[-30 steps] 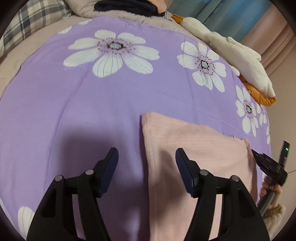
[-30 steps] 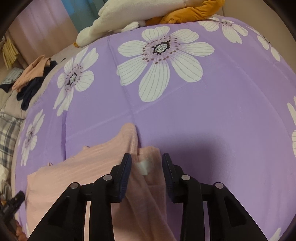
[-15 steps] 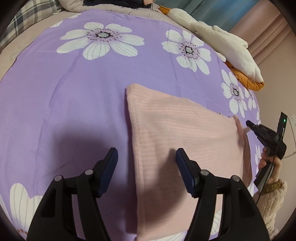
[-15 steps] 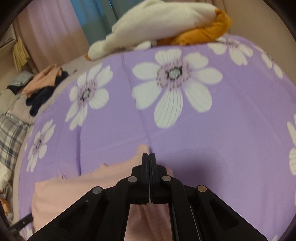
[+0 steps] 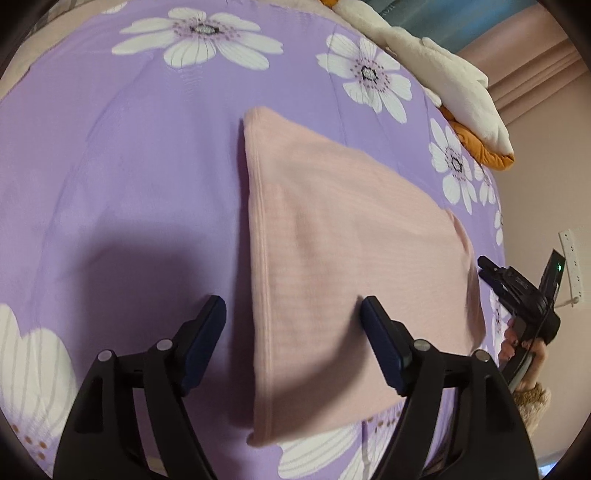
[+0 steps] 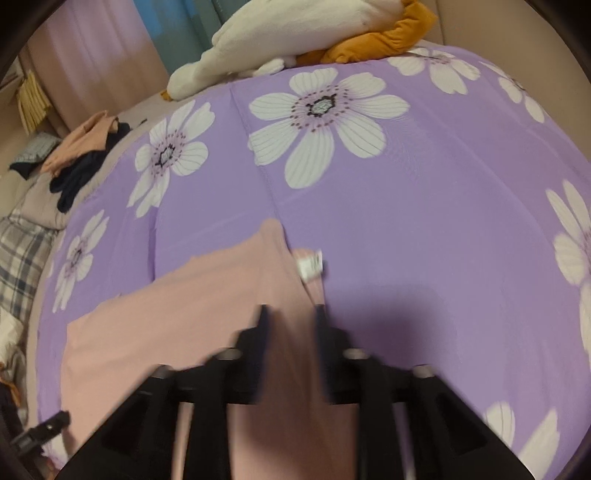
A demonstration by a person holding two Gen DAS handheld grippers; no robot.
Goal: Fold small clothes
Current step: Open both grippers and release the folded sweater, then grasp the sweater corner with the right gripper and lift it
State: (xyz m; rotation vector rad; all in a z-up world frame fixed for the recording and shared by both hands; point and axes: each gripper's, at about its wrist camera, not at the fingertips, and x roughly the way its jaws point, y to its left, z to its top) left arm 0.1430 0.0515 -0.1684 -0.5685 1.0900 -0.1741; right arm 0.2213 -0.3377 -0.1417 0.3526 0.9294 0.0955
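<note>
Purple bedspread bears a pink garment; its white tag shows only past the right gripper, spread.

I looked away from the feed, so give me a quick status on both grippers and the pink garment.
Left gripper open, fingers astride the garment's folded edge. Right gripper just opened, garment edge between fingers, not pinched. Pink garment folded flat on purple floral bedspread. Nothing in the way.

A purple bedspread printed with large white flowers covers the bed. At its far edge lies a heap of cream and orange bedding. Pink curtains flank a teal curtain. A white power strip hangs on the beige wall.
</note>
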